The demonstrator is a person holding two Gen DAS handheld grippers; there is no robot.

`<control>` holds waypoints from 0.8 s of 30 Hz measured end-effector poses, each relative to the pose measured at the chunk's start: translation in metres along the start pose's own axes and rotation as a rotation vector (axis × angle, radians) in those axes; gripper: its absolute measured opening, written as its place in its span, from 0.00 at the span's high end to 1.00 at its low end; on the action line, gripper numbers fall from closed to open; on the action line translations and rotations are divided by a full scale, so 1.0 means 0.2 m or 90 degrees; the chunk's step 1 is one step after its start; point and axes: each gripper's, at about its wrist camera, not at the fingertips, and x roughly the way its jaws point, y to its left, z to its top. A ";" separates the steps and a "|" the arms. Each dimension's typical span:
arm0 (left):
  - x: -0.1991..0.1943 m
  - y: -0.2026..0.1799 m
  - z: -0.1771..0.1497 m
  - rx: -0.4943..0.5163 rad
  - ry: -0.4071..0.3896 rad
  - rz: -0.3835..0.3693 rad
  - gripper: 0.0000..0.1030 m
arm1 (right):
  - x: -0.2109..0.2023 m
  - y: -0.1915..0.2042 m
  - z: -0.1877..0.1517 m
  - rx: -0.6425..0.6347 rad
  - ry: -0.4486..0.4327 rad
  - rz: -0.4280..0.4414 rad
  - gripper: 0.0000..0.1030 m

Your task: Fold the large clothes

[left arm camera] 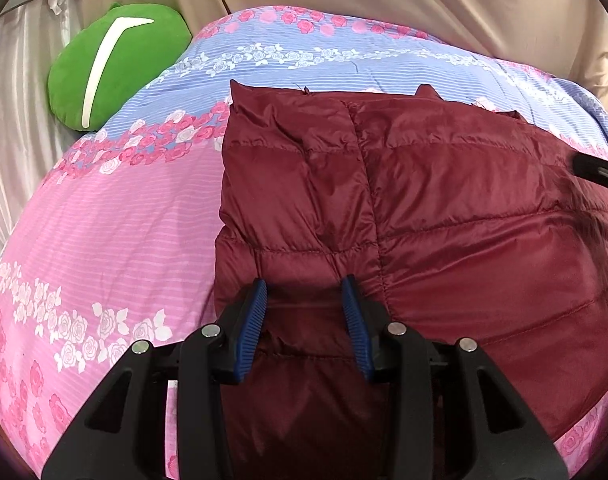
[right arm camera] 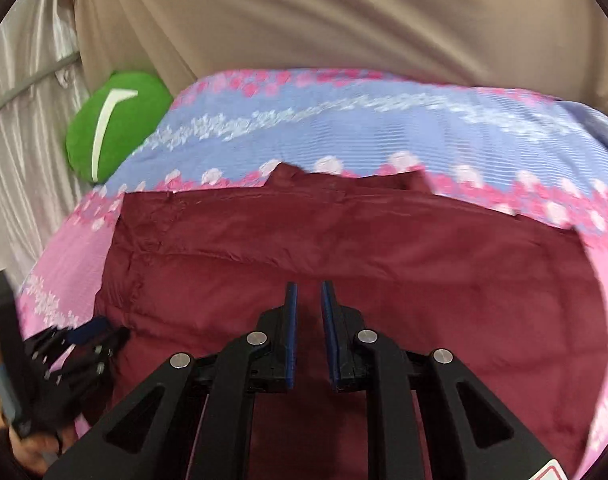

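The maroon puffer jacket [left arm camera: 403, 208] lies partly folded on the floral bed [left arm camera: 116, 216], and with the left gripper [left arm camera: 304, 300] spread and the right gripper [right arm camera: 307, 300] narrowly parted, neither pinching it, its slick padding may spring back open.

1. You're facing a quilted maroon jacket [left arm camera: 443, 208], its thin cloth shining slightly.
2. Under the jacket, a matt printed cotton-like bedspread [left arm camera: 116, 216] is lying.
3. Beyond the jacket, a plush green cushion [left arm camera: 120, 68] is sitting.
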 end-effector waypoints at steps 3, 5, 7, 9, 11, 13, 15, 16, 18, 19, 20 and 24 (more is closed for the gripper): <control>0.00 0.01 -0.01 0.000 -0.004 -0.006 0.63 | 0.13 0.02 0.03 -0.005 0.025 -0.019 0.85; 0.00 0.01 -0.01 -0.004 -0.006 -0.013 0.63 | 0.24 0.01 0.02 -0.002 0.057 -0.025 0.87; -0.02 0.05 -0.01 -0.024 -0.008 -0.036 0.61 | 0.32 -0.01 -0.01 0.002 0.072 -0.029 0.90; -0.08 0.12 0.00 -0.068 -0.015 -0.066 0.48 | 0.35 -0.01 -0.04 -0.009 0.073 -0.033 0.90; -0.15 0.20 0.00 -0.100 -0.030 -0.068 0.43 | 0.36 0.01 -0.05 -0.022 0.070 -0.045 0.90; -0.21 0.28 -0.01 -0.123 -0.046 -0.059 0.38 | 0.36 0.04 -0.06 -0.039 0.061 -0.061 0.90; -0.23 0.37 -0.02 -0.151 -0.043 -0.055 0.24 | 0.36 0.05 -0.07 -0.047 0.056 -0.069 0.90; -0.22 0.40 -0.03 -0.166 -0.034 -0.062 0.23 | 0.36 0.05 -0.07 -0.047 0.055 -0.068 0.90; -0.17 0.45 -0.07 -0.205 -0.009 -0.085 0.23 | 0.37 0.04 -0.07 -0.043 0.054 -0.065 0.90; -0.13 0.47 -0.09 -0.231 0.011 -0.110 0.23 | 0.37 0.04 -0.07 -0.041 0.054 -0.063 0.90; -0.09 0.49 -0.11 -0.254 0.027 -0.145 0.23 | 0.37 0.04 -0.07 -0.040 0.053 -0.062 0.90; -0.03 0.46 -0.15 -0.284 0.045 -0.213 0.24 | 0.35 0.01 -0.06 -0.015 0.054 -0.041 0.90</control>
